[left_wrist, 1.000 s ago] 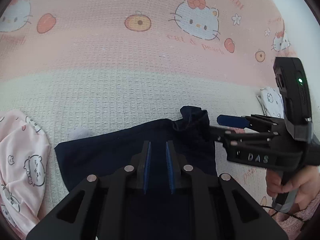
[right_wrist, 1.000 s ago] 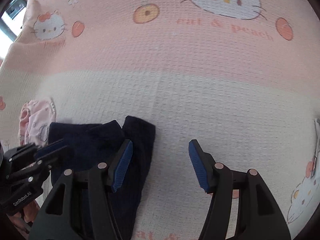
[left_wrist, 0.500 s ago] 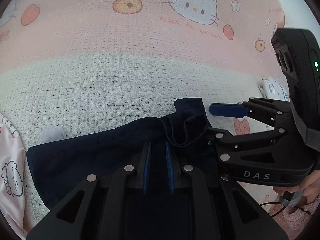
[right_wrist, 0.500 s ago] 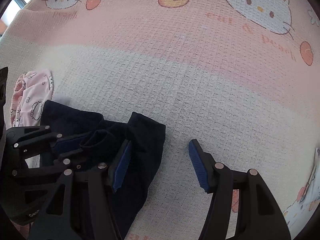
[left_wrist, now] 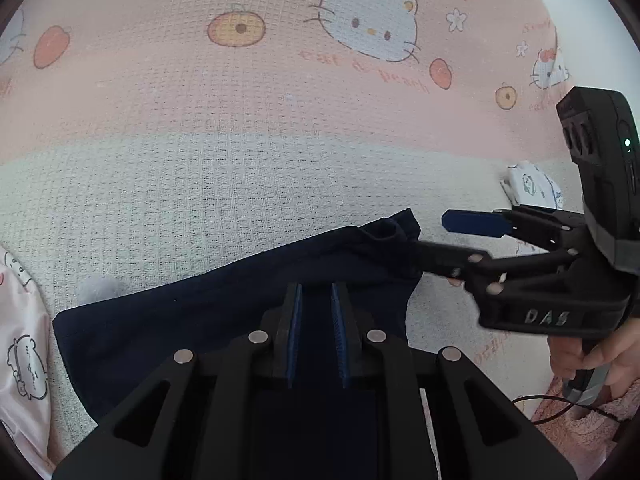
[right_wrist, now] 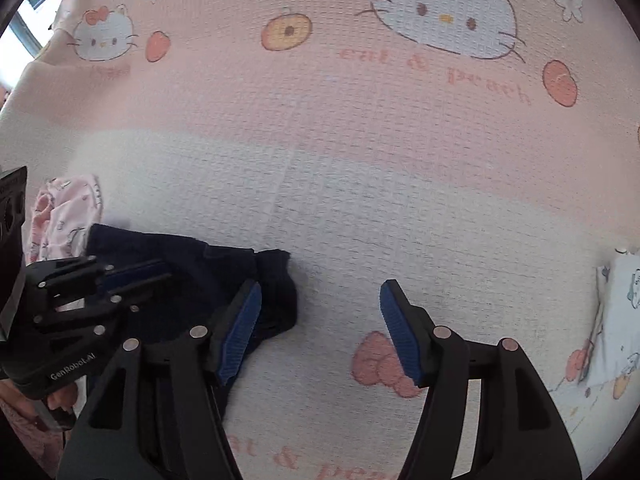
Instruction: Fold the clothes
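Note:
A navy garment [left_wrist: 192, 320] lies flat on the bed blanket, its right corner bunched up [right_wrist: 276, 280]. My left gripper [left_wrist: 318, 300] is low over the garment's near edge, pads nearly together with the dark cloth between them. From the right wrist view the left gripper [right_wrist: 158, 274] appears at the left, on top of the garment. My right gripper [right_wrist: 320, 320] stands wide open; its left finger [right_wrist: 240, 320] sits over the bunched corner, while its right finger is over bare blanket. A hand holds the right gripper [left_wrist: 432, 236] at the garment's right edge.
The pink and cream cat-print blanket [left_wrist: 260, 152] covers the whole surface. A pink printed garment [left_wrist: 20, 340] lies left of the navy one, also visible as the pink garment [right_wrist: 68, 212]. A small white printed piece [left_wrist: 532, 188] lies at the right, the same white piece [right_wrist: 620, 312].
The right gripper has drawn back to the right, off the garment's corner. The raised fold at that corner has dropped lower. My left gripper keeps its hold.

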Demonstrator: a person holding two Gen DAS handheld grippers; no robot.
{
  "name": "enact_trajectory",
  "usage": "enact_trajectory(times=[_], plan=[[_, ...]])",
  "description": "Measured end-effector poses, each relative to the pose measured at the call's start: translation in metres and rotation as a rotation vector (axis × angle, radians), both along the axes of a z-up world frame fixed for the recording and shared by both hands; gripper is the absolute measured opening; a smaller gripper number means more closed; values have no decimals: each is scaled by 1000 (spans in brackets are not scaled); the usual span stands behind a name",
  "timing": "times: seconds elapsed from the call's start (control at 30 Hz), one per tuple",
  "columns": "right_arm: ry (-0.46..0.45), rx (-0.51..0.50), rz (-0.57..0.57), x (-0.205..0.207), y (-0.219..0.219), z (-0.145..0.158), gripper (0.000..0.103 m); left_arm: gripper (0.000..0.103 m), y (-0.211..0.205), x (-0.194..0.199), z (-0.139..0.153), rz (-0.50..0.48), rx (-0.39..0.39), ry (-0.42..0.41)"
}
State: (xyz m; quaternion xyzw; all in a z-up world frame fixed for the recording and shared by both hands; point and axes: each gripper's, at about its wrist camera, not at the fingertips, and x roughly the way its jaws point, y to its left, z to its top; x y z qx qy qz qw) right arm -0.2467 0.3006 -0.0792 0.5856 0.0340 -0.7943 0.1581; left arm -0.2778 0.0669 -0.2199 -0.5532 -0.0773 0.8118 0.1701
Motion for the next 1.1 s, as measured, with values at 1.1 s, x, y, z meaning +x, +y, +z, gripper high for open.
enact_trajectory(times=[1.1], plan=[[99, 77, -79, -11, -28, -20, 67, 27, -133, 29, 13, 276, 49, -37]])
